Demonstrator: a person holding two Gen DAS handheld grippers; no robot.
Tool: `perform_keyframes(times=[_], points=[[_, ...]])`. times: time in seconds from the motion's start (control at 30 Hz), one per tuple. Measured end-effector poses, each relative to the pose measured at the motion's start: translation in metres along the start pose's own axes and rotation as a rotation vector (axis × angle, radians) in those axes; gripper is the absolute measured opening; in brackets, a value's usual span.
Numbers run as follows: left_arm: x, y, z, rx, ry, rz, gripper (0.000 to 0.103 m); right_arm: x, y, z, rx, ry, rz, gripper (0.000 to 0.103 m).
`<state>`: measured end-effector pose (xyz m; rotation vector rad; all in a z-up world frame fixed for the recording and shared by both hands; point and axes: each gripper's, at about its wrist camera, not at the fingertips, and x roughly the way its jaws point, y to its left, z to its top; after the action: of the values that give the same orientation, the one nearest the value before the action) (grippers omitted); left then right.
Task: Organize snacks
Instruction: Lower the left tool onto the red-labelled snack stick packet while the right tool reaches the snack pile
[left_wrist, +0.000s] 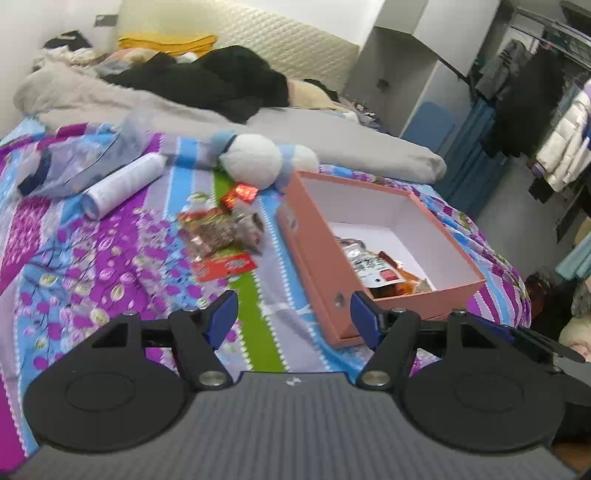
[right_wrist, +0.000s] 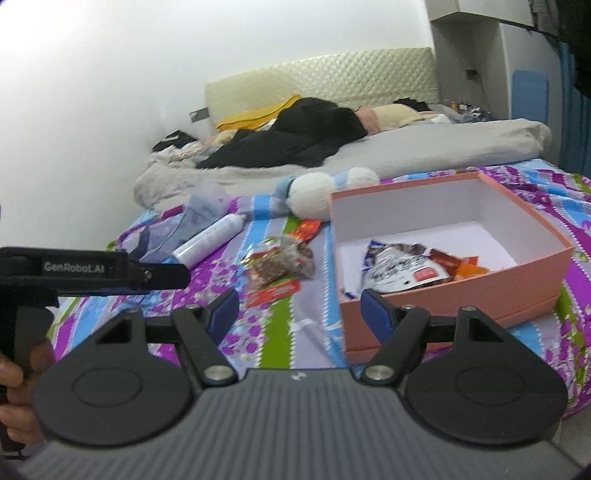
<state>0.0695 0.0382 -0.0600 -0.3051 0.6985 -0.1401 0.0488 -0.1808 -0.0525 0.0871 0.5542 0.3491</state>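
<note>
A pink box with a white inside lies open on the flowered bedspread. It holds several snack packets. More snack packets lie loose on the bedspread left of the box, with a flat red packet nearest me. My left gripper is open and empty, above the bedspread near the box's front corner. My right gripper is open and empty, in front of the box's near left corner. The left gripper's body shows at the left of the right wrist view.
A white tube, a clear plastic bag and a white plush toy lie beyond the snacks. Grey bedding and dark clothes cover the head of the bed. A clothes rack stands at the right.
</note>
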Motion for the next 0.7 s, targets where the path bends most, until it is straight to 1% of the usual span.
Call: perform_keyframes(times=[0.13, 0.33, 0.47, 0.53, 0.57, 0.7], points=[[0.002, 0.020, -0.009, -0.045, 0.010, 0.014, 0.072, 0.009, 0.013, -0.008, -0.034, 0.026, 0.008, 0.074], [0.016, 0.049, -0.016, -0.103, 0.019, 0.019, 0.072, 0.027, 0.029, -0.018, -0.093, 0.071, 0.012, 0.074], [0.032, 0.068, -0.011, -0.140, 0.014, 0.022, 0.072, 0.041, 0.037, -0.019, -0.128, 0.090, 0.021, 0.073], [0.043, 0.077, -0.007, -0.158, 0.014, 0.025, 0.072, 0.050, 0.040, -0.019, -0.145, 0.096, 0.016, 0.071], [0.049, 0.082, -0.005, -0.168, 0.014, 0.025, 0.072, 0.055, 0.041, -0.018, -0.150, 0.101, 0.014, 0.070], [0.077, 0.103, 0.005, -0.212, 0.015, 0.013, 0.072, 0.078, 0.049, -0.014, -0.178, 0.102, 0.027, 0.069]])
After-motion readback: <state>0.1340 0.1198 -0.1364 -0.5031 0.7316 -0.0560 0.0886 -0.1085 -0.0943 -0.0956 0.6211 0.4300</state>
